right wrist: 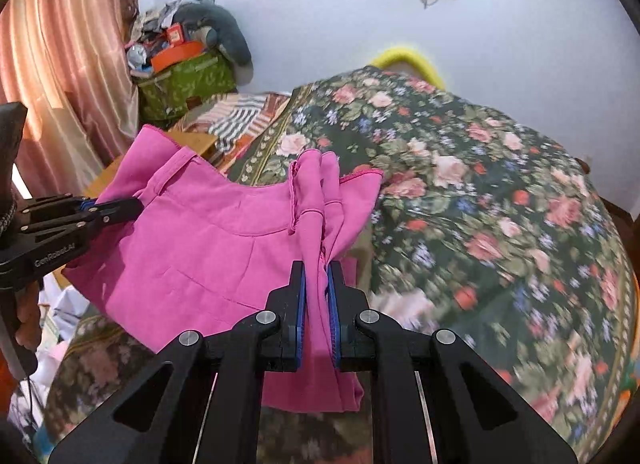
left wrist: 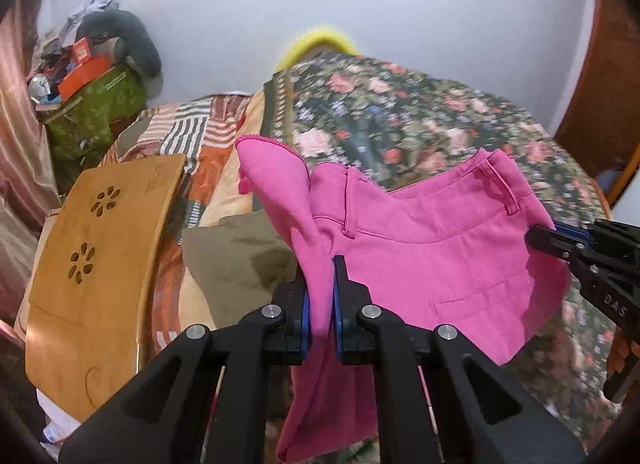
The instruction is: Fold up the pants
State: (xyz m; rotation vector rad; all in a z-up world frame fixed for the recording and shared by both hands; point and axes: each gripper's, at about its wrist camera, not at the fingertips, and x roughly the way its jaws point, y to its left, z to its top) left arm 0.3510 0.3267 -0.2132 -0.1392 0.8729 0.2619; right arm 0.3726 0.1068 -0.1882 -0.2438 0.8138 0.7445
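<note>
The pink pants (left wrist: 420,248) hang in the air above the bed, stretched between both grippers at the waistband end. My left gripper (left wrist: 320,268) is shut on a bunched fold of the pink fabric at one side. My right gripper (right wrist: 317,270) is shut on the other side of the pants (right wrist: 208,240), near the zipper. Each gripper shows in the other's view: the right one (left wrist: 540,238) at the right edge, the left one (right wrist: 128,206) at the left. The legs hang down out of sight.
A floral bedspread (right wrist: 480,204) covers the bed below. A wooden lap tray (left wrist: 100,256) lies at the left, with an olive cloth (left wrist: 236,260) beside it. A green bag (right wrist: 188,80) piled with clutter stands by the pink curtain (right wrist: 60,64).
</note>
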